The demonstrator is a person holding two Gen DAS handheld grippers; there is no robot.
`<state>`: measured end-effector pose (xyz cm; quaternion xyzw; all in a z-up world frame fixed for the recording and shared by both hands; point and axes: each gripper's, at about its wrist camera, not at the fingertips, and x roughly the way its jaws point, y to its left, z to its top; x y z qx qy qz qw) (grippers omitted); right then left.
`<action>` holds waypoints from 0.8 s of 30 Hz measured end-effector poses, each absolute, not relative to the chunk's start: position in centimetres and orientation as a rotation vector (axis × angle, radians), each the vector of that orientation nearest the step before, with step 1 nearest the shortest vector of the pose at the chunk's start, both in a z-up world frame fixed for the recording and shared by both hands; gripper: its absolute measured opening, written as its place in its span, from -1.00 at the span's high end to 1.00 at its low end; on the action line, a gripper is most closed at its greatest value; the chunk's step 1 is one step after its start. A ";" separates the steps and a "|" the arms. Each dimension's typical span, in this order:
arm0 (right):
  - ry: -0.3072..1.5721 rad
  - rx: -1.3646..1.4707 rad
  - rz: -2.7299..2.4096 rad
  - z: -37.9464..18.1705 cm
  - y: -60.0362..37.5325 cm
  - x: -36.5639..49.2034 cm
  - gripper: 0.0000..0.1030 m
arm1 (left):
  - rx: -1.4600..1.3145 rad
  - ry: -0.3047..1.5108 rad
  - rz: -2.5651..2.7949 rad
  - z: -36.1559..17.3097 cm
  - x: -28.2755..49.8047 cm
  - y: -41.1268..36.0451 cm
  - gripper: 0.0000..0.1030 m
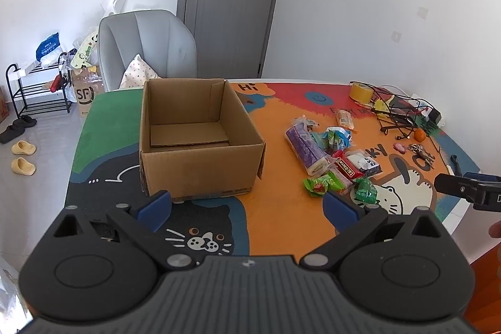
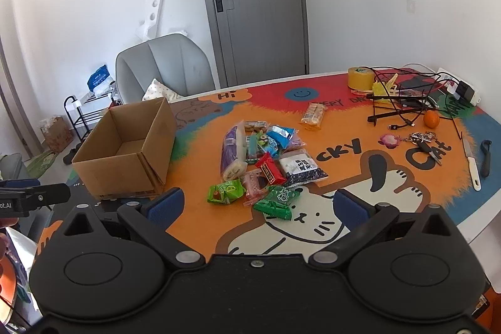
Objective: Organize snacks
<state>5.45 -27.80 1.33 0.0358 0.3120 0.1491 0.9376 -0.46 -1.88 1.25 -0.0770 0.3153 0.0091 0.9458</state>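
An open, empty cardboard box stands on the cartoon-cat table mat. To its right lies a pile of snack packets: a long purple pack, green packs, a red pack, blue packs and a dark pack. A biscuit pack lies apart, farther back. My left gripper is open and empty, in front of the box. My right gripper is open and empty, just short of the pile's near edge.
At the table's far right are a tape roll, tangled cables and a wire stand, an orange, keys, a knife and a peeler. A grey chair stands behind the table.
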 end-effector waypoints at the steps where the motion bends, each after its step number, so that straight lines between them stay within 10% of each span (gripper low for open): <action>1: 0.638 0.072 0.304 1.3 -27.8 5.5 -1.00 | -0.157 0.644 0.015 1.2 -0.4 -1.9 -0.99; 24: 0.680 0.222 0.272 -1.8 -28.7 10.4 -0.96 | -0.247 0.598 -0.031 -1.4 4.2 -5.5 -0.96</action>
